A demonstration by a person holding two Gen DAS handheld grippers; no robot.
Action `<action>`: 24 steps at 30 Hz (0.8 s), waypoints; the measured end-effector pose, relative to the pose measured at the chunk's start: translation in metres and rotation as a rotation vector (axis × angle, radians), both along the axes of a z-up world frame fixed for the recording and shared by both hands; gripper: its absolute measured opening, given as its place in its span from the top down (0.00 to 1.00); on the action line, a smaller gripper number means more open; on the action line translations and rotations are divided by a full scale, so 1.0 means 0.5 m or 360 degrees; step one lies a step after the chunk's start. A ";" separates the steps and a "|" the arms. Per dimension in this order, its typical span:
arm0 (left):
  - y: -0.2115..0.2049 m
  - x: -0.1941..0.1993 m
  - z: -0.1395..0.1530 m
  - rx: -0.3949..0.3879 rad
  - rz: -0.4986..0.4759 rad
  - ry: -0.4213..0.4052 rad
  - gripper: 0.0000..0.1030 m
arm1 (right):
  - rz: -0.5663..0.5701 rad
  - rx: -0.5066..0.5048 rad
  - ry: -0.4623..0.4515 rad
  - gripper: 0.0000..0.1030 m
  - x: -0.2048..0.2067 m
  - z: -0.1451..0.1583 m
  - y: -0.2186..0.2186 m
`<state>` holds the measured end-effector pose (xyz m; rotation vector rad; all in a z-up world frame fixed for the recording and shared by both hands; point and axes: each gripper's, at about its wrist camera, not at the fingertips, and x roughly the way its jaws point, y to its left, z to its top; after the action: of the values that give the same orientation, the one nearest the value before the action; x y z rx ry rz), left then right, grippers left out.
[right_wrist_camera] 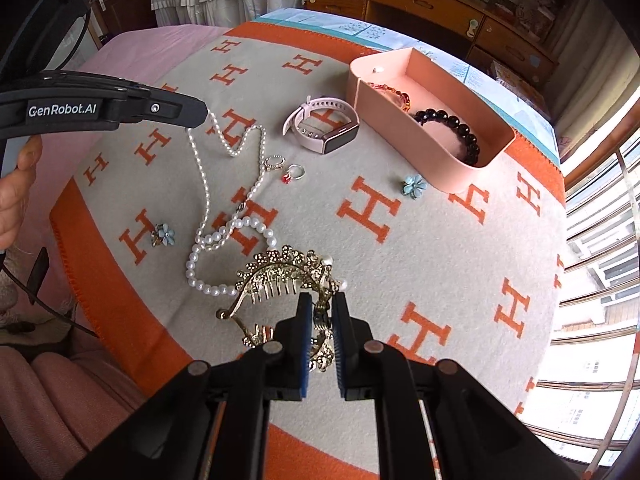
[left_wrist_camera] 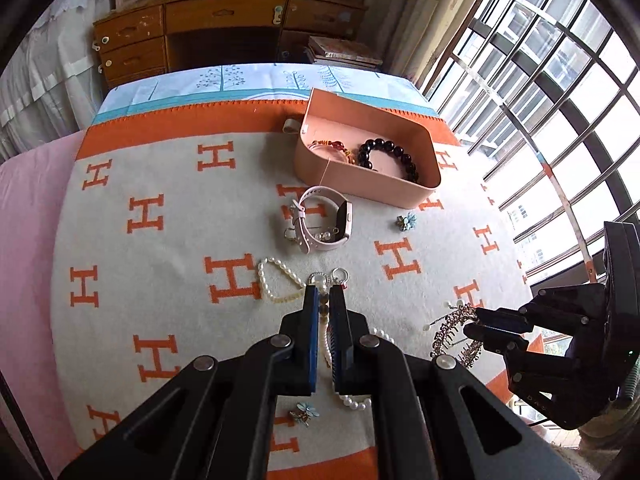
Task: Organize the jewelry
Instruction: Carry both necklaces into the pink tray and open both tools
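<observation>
Meanwhile, both grippers are clamped on jewelry over an H-patterned blanket spread on a bed. The left gripper has its jaws nearly together on a pearl necklace; in the right wrist view the strand hangs from its tip and trails down onto the blanket in loose loops. The right gripper is pinched shut on a gold hair comb, whose toothed arc spreads out just ahead of the jaws, touching the necklace's lowest loop.

Taking the pink tray as landmark: it sits toward the blanket's far orange border, holding a dark bead bracelet and a red-amber bracelet. Just beside its near-left wall lies a pink smartwatch. A blue flower brooch rests near its front wall. Two rings lie nearer the grippers than the watch, and a second flower brooch sits well apart, by the blanket's left edge. Between comb and tray the blanket lies bare.
</observation>
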<state>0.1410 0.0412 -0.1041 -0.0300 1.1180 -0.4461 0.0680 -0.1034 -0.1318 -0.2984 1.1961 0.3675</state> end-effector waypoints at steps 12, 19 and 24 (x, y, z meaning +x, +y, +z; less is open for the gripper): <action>-0.099 0.094 0.212 0.0049 0.0038 -0.0280 0.97 | -0.0229 0.0224 -0.0339 0.91 0.101 0.140 -0.151; -0.179 0.164 0.284 0.0038 0.0066 -0.0394 0.97 | -0.0401 0.0323 -0.0420 0.91 0.194 0.160 -0.203; -0.226 0.222 0.282 0.0056 0.0082 -0.0427 0.97 | -0.0514 0.0388 -0.0401 0.91 0.264 0.135 -0.220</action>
<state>0.2519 -0.0719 0.0371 0.0311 0.8587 -0.3721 0.1999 -0.2132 -0.0644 0.0605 0.9207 0.1834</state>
